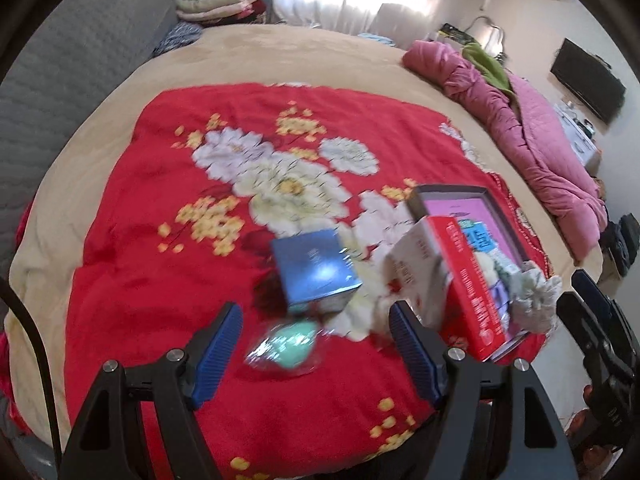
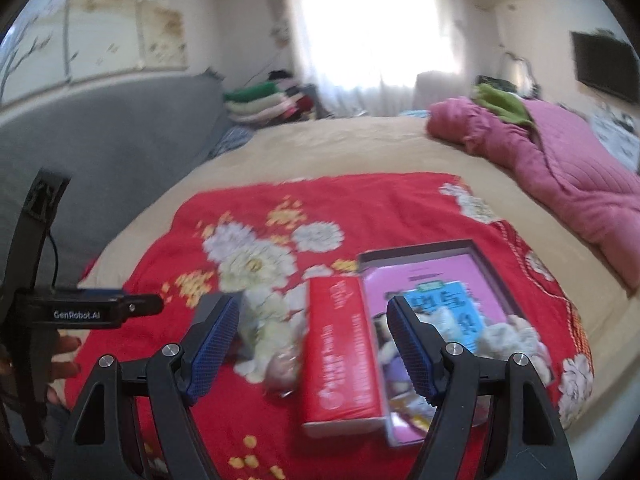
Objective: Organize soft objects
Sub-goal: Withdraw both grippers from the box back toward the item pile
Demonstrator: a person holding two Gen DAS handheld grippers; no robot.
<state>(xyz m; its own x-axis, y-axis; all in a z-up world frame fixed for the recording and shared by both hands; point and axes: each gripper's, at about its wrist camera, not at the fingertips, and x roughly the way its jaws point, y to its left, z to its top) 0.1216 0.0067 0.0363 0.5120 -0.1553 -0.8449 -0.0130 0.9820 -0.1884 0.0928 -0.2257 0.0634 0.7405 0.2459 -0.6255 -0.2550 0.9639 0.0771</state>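
Nearest: left gripper [image 1: 314,344], jaws spread wide, nothing between them. It hangs just above a mint-green soft item in clear wrap [image 1: 286,346], lying loose on the red floral blanket [image 1: 160,184]; blur hides what the item is.

Right gripper [image 2: 312,344], jaws likewise spread and empty, poised over the near end of the red carton [image 2: 340,364].

Just beyond the green item: a blue box [image 1: 316,270], tilted, resting on the blanket, apart from the tray.

Beside it: a white box [image 1: 416,264], leaning against the red carton, which stands on its long edge along the tray's left wall.

Next: a shallow dark-rimmed tray [image 2: 416,252] with pink lining. Inside it lie a blue printed packet [image 2: 448,308], a purple item [image 2: 394,372] too blurred to name, and pale fluffy pieces [image 2: 508,336]. A grey-white fluffy cloth [image 1: 536,296] droops over the tray's near corner.

Progress, as a judgement: partly done. Several soft pieces sit in the tray already; the wrapped green item remains outside and looks like the next pick. Whether the boxes belong in the tray cannot be told.

Farther: beige bedspread [image 1: 340,56] under the blanket; pink quilt [image 1: 540,136] bunched along the right edge with a green cloth [image 1: 486,62] on it.

Farthest: folded stack of linens [image 1: 216,2] by the grey headboard [image 1: 80,48], bright curtained window [image 2: 372,24], wall television [image 2: 606,64].
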